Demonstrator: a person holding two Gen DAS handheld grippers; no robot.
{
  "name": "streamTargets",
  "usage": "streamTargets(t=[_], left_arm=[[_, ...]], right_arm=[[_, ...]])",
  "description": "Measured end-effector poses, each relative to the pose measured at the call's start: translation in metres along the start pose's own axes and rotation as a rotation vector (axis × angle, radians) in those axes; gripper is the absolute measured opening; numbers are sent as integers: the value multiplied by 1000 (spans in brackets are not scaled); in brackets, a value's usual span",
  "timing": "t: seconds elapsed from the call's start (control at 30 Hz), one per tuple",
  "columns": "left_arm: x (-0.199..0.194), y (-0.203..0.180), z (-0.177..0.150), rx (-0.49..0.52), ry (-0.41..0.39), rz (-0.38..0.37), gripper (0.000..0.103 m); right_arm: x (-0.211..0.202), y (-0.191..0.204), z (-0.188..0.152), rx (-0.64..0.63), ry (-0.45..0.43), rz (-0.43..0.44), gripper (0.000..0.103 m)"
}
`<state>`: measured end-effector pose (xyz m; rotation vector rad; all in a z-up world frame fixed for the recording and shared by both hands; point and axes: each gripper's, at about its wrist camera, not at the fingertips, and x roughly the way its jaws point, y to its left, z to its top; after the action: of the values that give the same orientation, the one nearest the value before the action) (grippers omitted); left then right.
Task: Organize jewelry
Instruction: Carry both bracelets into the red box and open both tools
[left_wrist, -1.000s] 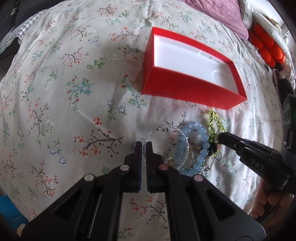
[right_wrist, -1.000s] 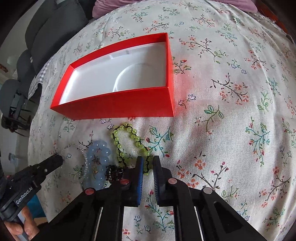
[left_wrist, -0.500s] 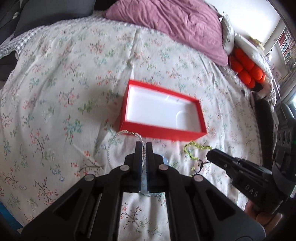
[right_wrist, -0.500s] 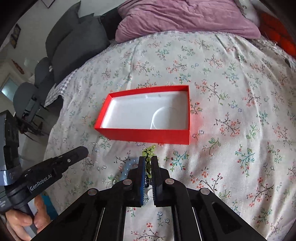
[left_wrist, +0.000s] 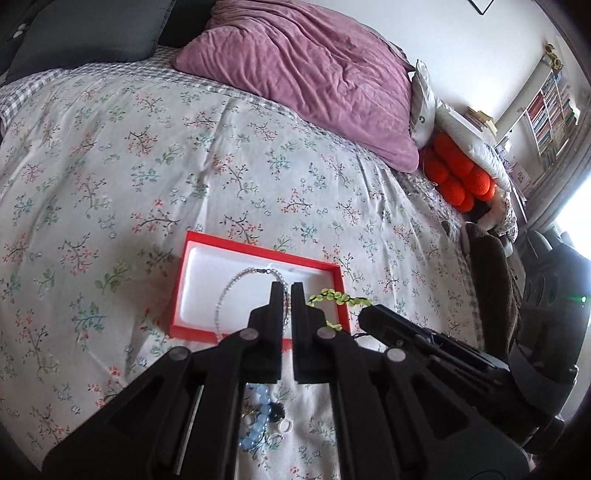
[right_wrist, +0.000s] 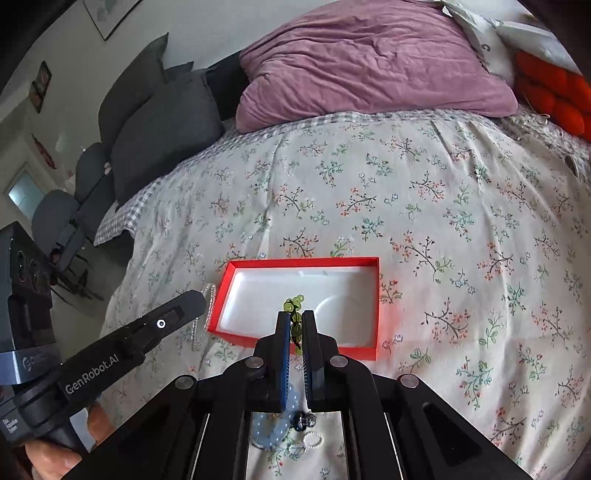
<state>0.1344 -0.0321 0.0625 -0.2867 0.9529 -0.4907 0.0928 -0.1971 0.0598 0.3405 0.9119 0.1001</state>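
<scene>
L gripper (left_wrist: 283, 291) is closed tight on a thin clear-bead chain (left_wrist: 236, 284); the strand loops out from the jaws and hangs in front of the red box (left_wrist: 258, 254), so in the L wrist view it overlaps the box's white insert. From the R wrist view the same chain (right_wrist: 207, 306) dangles off the L gripper tip (right_wrist: 195, 299), just left of the box's near-left corner (right_wrist: 229, 269), clear of the bedspread.

R gripper (right_wrist: 294, 325) is also clamped shut, w/ a green bead bracelet (right_wrist: 293, 304) pinched between its jaws; a few beads stick up above the fingertips, and the rest hangs down between the fingers. In the L wrist view the green beads (left_wrist: 340, 298) trail from the R gripper tip (left_wrist: 364, 314) beside the box's right wall.

Box sits open on the floral bedspread (left_wrist: 184, 166), nothing lying inside it.

Left on the bedspread, below both grippers: a pale blue bead bracelet (right_wrist: 271, 428), a small dark bead piece (right_wrist: 304, 421) touching it, and small white rings (right_wrist: 312, 439) just beside. A purple pillow (left_wrist: 314, 77) lies at the far end; orange cushion (left_wrist: 458, 177) to its right. Part of a hand (right_wrist: 48, 458) shows under the L gripper's handle.
</scene>
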Motion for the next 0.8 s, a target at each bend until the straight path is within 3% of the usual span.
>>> streamTargets(t=[0.13,0.3,0.53,0.8], left_arm=[[18,3,3,-10,10,-29,4],[44,25,3,-7,57,61,4],[57,44,2,-3,83,119,4],[62,40,1,49,85,166,4]], right_arm=[[9,-4,8,-5,-22,-29,6],[19,-8,12,-25,-24,-45,6],[33,1,18,-25,-20,82,6],[64,-24,13,-29,40,-42,6]])
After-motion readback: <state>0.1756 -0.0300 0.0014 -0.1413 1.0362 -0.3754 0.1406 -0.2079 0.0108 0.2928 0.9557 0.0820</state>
